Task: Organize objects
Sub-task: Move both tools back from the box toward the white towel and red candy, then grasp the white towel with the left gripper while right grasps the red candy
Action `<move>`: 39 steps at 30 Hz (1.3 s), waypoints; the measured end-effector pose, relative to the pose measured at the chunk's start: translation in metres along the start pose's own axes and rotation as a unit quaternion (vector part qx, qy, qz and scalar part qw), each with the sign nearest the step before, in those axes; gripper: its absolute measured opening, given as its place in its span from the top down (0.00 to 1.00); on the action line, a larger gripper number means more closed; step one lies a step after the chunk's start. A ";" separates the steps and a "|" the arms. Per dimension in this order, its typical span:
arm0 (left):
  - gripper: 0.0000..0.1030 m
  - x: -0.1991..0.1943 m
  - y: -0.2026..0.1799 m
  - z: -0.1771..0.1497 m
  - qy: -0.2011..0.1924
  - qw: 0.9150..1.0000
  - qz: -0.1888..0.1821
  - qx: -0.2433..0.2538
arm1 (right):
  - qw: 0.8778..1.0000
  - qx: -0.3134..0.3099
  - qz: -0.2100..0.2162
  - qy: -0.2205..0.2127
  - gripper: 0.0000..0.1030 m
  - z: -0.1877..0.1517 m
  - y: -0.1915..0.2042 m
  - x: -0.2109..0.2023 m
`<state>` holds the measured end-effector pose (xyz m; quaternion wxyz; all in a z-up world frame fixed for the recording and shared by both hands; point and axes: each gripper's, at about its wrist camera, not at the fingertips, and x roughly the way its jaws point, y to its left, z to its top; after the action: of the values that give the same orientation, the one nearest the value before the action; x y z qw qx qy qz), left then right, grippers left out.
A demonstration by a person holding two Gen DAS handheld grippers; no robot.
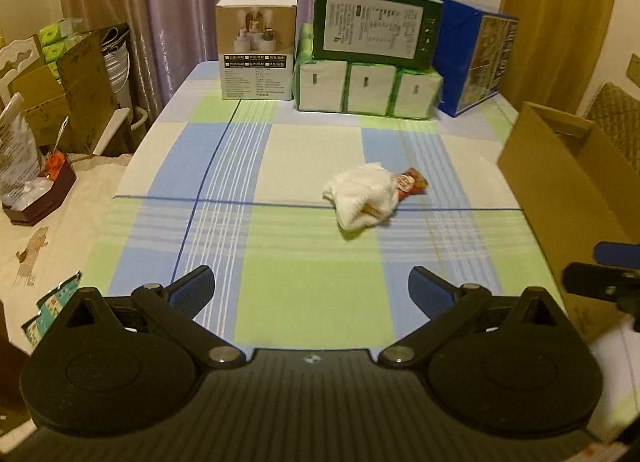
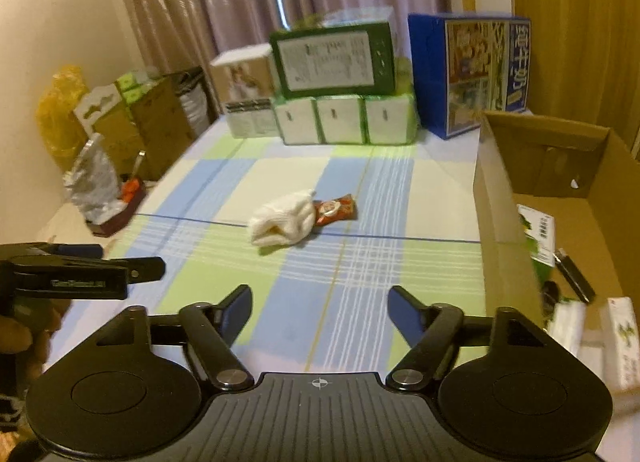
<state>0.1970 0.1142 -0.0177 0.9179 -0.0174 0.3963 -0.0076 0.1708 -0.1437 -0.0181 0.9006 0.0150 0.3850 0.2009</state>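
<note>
A crumpled white cloth [image 1: 362, 194] [image 2: 282, 218] lies mid-table on the checked tablecloth [image 1: 304, 262], touching a small red snack packet [image 1: 414, 181] [image 2: 335, 208] on its right. My left gripper [image 1: 312, 288] is open and empty, well short of the cloth. My right gripper [image 2: 320, 308] is also open and empty, nearer the table's right side. An open cardboard box [image 2: 504, 198] [image 1: 560, 182] stands at the right edge and holds a green-white packet [image 2: 538, 234], a dark slim object [image 2: 574, 274] and white packs [image 2: 608, 342].
At the table's far end stand a beige product box [image 1: 256, 50], wrapped tissue packs [image 1: 366, 88] with a green box [image 1: 376, 28] on top, and a blue carton [image 1: 476, 58]. Left of the table are cardboard boxes [image 1: 72, 90] and a dark tray of clutter [image 1: 40, 198].
</note>
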 end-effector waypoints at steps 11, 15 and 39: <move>0.09 0.106 -0.010 0.018 -0.009 0.998 -0.049 0.034 | 0.999 -0.038 -0.006 0.012 0.46 0.007 -0.022 0.121; 0.10 0.129 -0.016 0.022 -0.011 0.997 -0.073 0.021 | 0.999 -0.037 -0.021 0.007 0.46 0.008 -0.035 0.142; 0.67 0.165 0.010 0.051 -0.037 0.999 -0.010 0.021 | 0.999 -0.043 0.004 -0.019 0.38 0.034 -0.033 0.197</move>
<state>0.3476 0.1210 -0.1032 0.9322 -0.0025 0.3612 -0.0240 0.3283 -0.0958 -0.1357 0.9070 -0.0188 0.3583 0.2205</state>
